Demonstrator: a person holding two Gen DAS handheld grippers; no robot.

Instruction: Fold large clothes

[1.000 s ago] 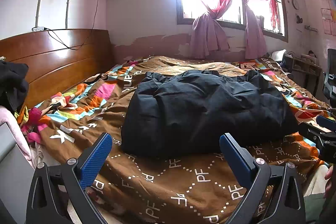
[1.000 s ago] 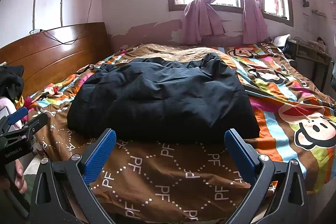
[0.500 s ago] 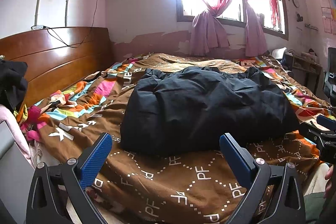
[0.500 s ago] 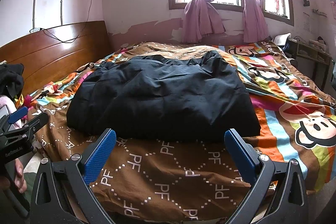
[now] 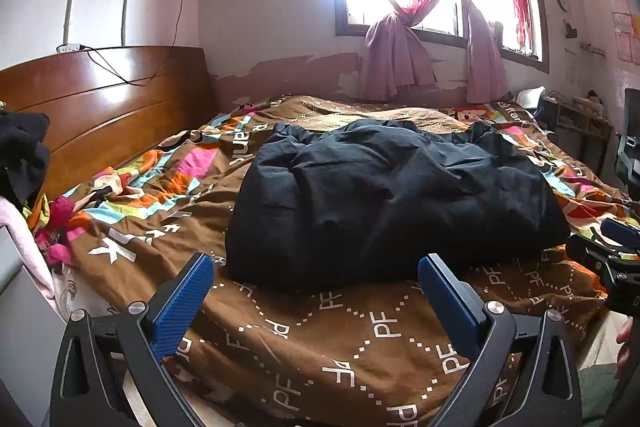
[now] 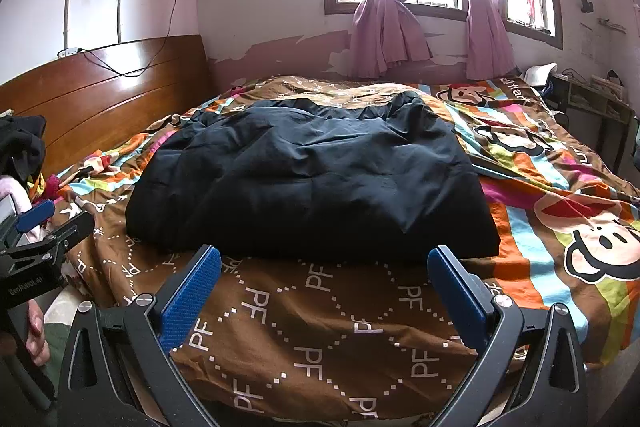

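A large black puffy garment (image 5: 384,199) lies folded in a rough block on the bed; it also shows in the right wrist view (image 6: 316,183). My left gripper (image 5: 316,291) is open and empty, held just before the garment's near edge, over the brown bedcover. My right gripper (image 6: 326,287) is open and empty, also just short of the garment's near edge. The right gripper shows at the right edge of the left wrist view (image 5: 608,259); the left gripper shows at the left edge of the right wrist view (image 6: 36,239).
The bed has a brown and striped cartoon bedcover (image 6: 560,195) and a wooden headboard (image 5: 100,107) at the left. Dark clothes (image 5: 22,155) pile at the far left. A window with pink curtains (image 5: 404,27) is behind; a shelf (image 6: 592,99) stands at the right.
Both grippers have drawn back and tilted slightly; the garment sits a little farther and higher in both views. The jaws stay open and the garment has not moved.
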